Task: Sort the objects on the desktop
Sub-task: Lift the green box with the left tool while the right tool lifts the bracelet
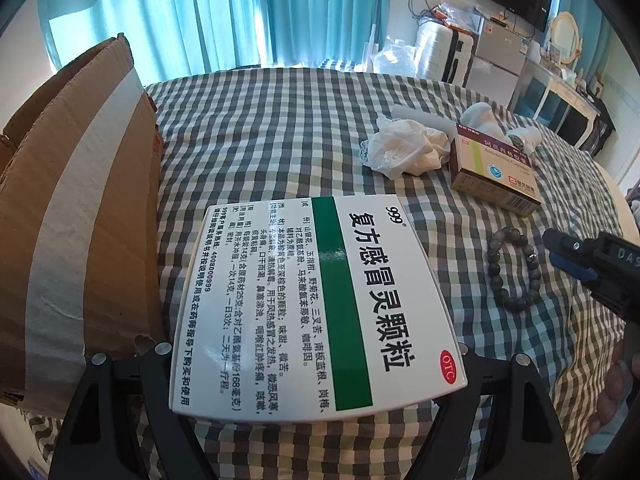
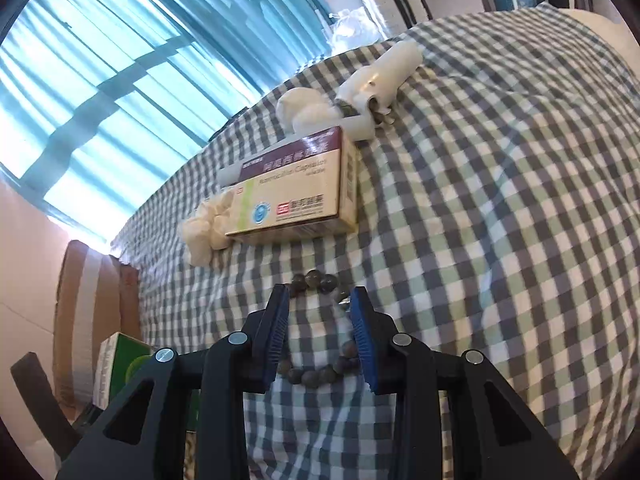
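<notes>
Blue pads (image 2: 362,336) of the right gripper (image 2: 320,336) stand partly apart astride the bead bracelet (image 2: 316,376), which lies flat on the checked cloth (image 2: 500,240); the beads pass between and beneath the jaws, and no pad visibly presses on them. Beyond the bracelet sits the brown medicine box (image 2: 296,196), with a crumpled white tissue (image 2: 208,228) touching its left end and a white bottle (image 2: 384,76) behind it. To the right of the bracelet the cloth lies bare up to the table's curved edge. To its left the left gripper (image 1: 320,364) holds its jaws wide, clamped on the sides of the large white-and-green medicine box (image 1: 312,304), held tilted beside the cardboard carton (image 1: 80,220), whose taped flap stands just beside that box.
</notes>
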`<state>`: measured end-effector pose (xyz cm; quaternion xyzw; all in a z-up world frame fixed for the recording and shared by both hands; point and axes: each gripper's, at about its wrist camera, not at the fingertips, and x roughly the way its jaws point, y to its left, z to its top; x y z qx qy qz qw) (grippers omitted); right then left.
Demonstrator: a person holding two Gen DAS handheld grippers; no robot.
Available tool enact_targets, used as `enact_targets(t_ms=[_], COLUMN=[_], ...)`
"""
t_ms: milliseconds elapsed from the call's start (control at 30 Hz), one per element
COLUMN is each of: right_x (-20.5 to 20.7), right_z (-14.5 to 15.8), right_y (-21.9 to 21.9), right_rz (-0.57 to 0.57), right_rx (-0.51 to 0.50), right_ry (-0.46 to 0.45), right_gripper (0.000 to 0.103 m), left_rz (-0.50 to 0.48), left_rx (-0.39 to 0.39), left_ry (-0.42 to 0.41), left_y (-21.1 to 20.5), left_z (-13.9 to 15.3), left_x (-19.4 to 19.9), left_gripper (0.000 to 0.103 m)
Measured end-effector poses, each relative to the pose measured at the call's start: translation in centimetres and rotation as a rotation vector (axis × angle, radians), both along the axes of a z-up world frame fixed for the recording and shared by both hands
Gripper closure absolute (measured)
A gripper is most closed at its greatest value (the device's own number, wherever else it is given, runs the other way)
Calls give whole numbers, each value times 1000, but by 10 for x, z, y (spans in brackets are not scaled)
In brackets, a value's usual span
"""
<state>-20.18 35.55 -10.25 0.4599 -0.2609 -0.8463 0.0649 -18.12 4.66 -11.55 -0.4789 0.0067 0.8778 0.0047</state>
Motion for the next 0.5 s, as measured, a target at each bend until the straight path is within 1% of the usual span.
enact_targets(t_ms=[67,133,200,233,267,333,400,500], right_x=[-4,-11,-13,-14,-15,-14,-11,-3], right_z=[-7,-22,-22,-22,-23,-23,-19,-6], right_y=[-1,-9,-15,-17,-19,-19,-16,-13], right_rz=[11,50,66,66,69,76,57,66], right_rx=[11,60,117,143,181,193,178,142], right_ry=[-38,-110,-100,-104,-111,-99,-84,-30], right_gripper=[71,72,78,88,89,91,92,92], left_rz=[-3,-3,-4,-5,-5,-8,-14,-22], left_rx=[0,0,-2,-5,-7,-9,-9,-8], left_ry=[-2,-6,-4,-4,-3,2,7,19], left_y=[0,-1,-1,0,0,1,1,0], left_z=[-1,-2,-3,-3,-3,-3,-2,2], left_x=[-1,-1,-1,-1,0,0,1,3], left_gripper=[20,20,20,20,20,20,21,21])
